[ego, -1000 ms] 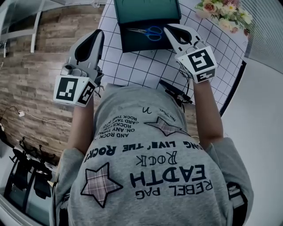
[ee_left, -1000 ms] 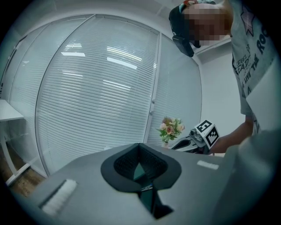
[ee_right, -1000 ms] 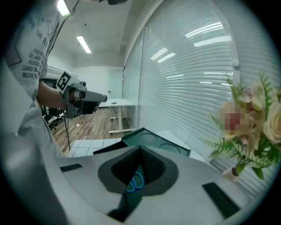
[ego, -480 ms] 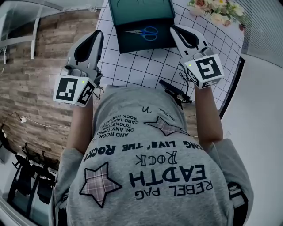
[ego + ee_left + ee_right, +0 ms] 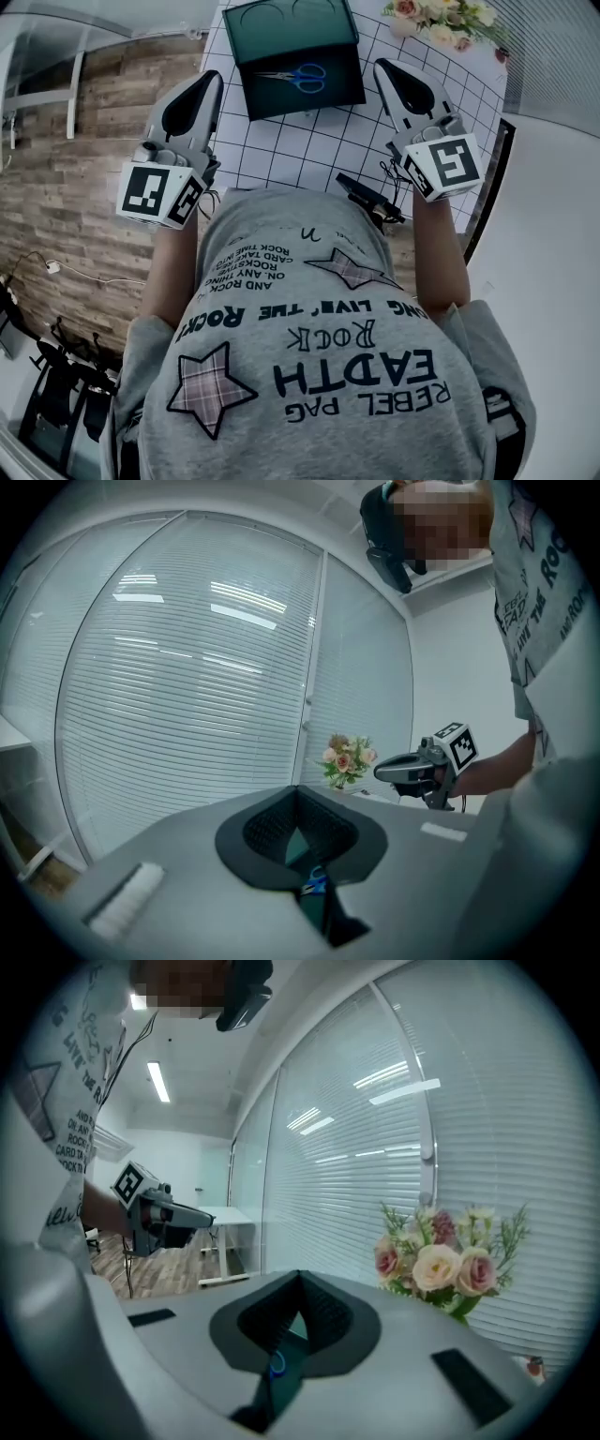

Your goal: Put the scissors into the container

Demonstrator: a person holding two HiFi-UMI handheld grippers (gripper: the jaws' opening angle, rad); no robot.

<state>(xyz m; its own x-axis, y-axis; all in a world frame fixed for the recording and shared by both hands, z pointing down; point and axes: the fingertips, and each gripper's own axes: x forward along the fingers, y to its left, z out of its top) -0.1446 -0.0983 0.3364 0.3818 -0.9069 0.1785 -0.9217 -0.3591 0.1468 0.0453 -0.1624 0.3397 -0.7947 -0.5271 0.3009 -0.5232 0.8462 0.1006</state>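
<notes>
A grey short-sleeved T-shirt (image 5: 281, 281) is worn, printed with black lettering (image 5: 361, 375) and two checked stars (image 5: 211, 389). Left of the T-shirt, the left gripper (image 5: 207, 81) is seen as a grey shell with a black hollow, capped by a cube (image 5: 155, 195) of black-and-white square markers. Right of the T-shirt, the right gripper (image 5: 390, 68) is built alike, with thin black cables (image 5: 391, 174) hung under its cube.

Smooth matt dark-green container (image 5: 281, 103) — looks like plastic. Scissors (image 5: 298, 75) with glossy blue plastic handles, thin metal blades. Smooth white gridded table (image 5: 309, 141). Rough-grained wood plank floor (image 5: 84, 169), soft grey cloth shirt (image 5: 309, 281) — printed, matt.
</notes>
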